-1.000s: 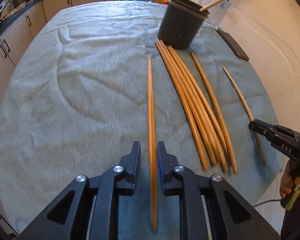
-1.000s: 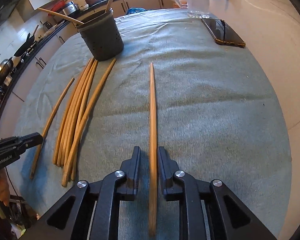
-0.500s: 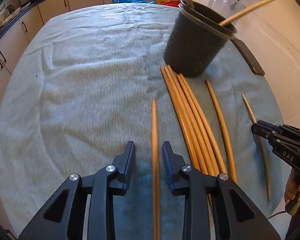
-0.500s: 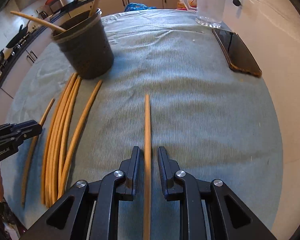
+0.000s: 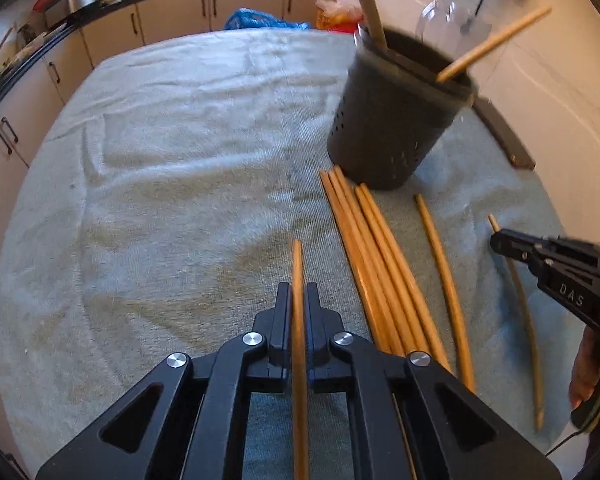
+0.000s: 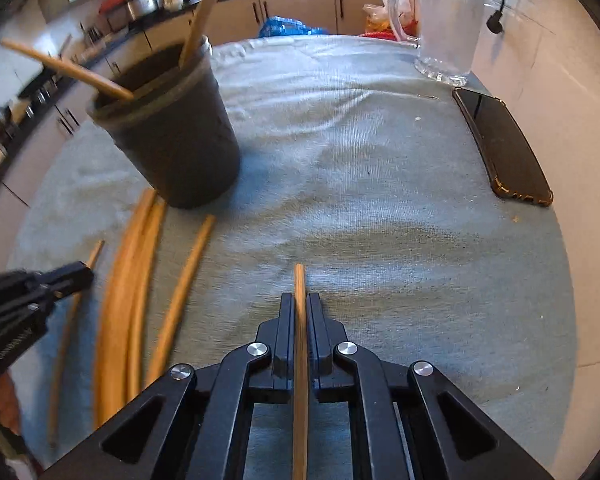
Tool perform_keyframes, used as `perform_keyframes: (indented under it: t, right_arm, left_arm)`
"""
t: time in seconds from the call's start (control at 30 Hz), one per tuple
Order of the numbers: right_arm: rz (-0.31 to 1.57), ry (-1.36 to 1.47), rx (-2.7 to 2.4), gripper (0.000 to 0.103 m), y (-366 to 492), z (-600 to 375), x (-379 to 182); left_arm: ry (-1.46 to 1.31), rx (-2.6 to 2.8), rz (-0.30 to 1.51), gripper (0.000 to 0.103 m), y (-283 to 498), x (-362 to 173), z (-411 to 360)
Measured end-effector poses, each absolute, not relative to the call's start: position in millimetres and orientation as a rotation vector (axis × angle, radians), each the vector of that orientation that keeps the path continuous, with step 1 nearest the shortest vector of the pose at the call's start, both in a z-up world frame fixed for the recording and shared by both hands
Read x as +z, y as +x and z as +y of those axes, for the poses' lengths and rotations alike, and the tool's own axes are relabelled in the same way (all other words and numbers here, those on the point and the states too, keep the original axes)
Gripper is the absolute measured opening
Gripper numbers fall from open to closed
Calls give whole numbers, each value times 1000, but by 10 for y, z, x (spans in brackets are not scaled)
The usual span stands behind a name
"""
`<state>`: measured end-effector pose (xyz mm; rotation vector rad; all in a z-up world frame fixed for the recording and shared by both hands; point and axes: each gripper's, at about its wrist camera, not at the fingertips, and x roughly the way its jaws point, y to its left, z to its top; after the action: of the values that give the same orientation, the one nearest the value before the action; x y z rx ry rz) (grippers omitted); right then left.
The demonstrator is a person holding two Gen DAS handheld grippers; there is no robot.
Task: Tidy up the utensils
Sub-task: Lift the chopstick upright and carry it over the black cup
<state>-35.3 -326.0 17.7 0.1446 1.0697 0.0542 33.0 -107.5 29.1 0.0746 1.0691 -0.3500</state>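
Both tongs pinching, one chopstick each. Left gripper (image 5: 299,312) is pressed onto a chopstick (image 5: 298,272) that runs lengthwise down the slot between its fingers, tip poking out ahead toward the holder. Right gripper (image 6: 300,320) has the same grip on its own chopstick (image 6: 299,288), tip forward. Holding along the stick axis makes sense: each stick points the way the tool points, so it can go tip-first into the holder.

All places relative to the black perforated holder (image 5: 396,120):
- Left gripper's stick: on the near side, slightly left of it, well apart.
- Right gripper's stick: on the near side, off to its right, well apart.
- Loose bundle of chopsticks (image 5: 376,264) lies flat on the towel (image 5: 160,160), far ends right at the holder's base, fanning back toward the camera. Probably staged there so every pick is a short carry.
- One single stick (image 5: 440,272) lies right of the bundle, near the holder; another (image 5: 520,312) sits further right, partly under the right gripper in the left view.
- Two sticks (image 6: 64,68) already stand inside it, leaning on the rim, so sorting is under way with most still to go.
- Phone (image 6: 500,148) lies right of the holder, by the wall; clear jug (image 6: 444,28) behind it. Neither blocks the route.

My read: a paired pick, holder next.
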Motion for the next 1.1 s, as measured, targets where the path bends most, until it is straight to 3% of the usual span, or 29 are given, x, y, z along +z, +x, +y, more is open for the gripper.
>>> perform_keyframes:
  t: [0.5, 1.1]
  right_arm:
    - [739, 139, 74, 6, -1293, -3256, 1283]
    - [605, 125, 95, 6, -2082, -3190, 1682]
  left_arm:
    - [19, -380, 720, 5, -645, 1477, -642]
    - [102, -405, 538, 6, -1689, 1707, -579]
